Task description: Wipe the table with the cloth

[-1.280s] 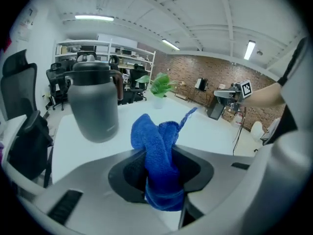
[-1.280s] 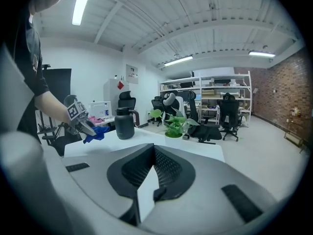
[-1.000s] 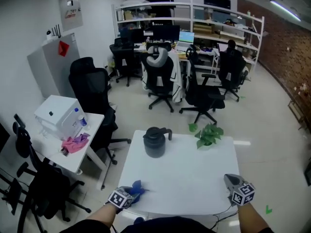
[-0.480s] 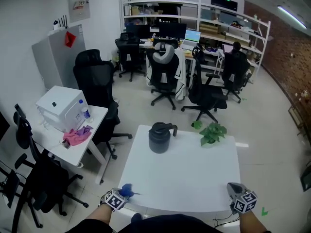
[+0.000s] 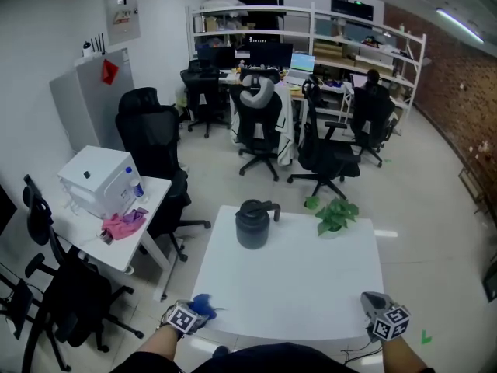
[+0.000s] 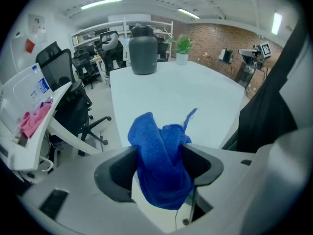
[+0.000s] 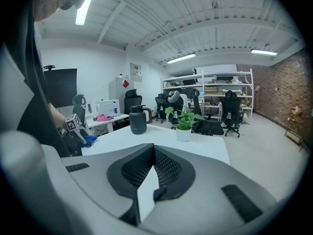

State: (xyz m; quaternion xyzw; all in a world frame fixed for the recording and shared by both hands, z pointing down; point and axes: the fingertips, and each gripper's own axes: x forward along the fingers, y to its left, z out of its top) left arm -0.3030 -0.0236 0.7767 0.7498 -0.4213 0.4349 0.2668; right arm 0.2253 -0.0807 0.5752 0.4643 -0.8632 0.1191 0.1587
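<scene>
A blue cloth (image 6: pixel 161 165) hangs bunched between the jaws of my left gripper (image 6: pixel 160 163), which are opening; it still touches both sides but looks loose. In the head view this gripper (image 5: pixel 197 310) and the cloth (image 5: pixel 203 305) sit at the near left corner of the white table (image 5: pixel 295 282). My right gripper (image 5: pixel 372 299) rests at the near right corner. Its jaws (image 7: pixel 152 173) meet with nothing between them. From the right gripper view the cloth (image 7: pixel 90 140) shows across the table.
A dark jug (image 5: pixel 252 224) and a small potted plant (image 5: pixel 335 216) stand at the table's far edge. To the left is a side table (image 5: pixel 147 243) with a white box (image 5: pixel 93 179) and a pink rag (image 5: pixel 123 225). Office chairs (image 5: pixel 159 150) stand beyond.
My left gripper has drawn back with the cloth from the tabletop to the near left corner. The right gripper has barely shifted.
</scene>
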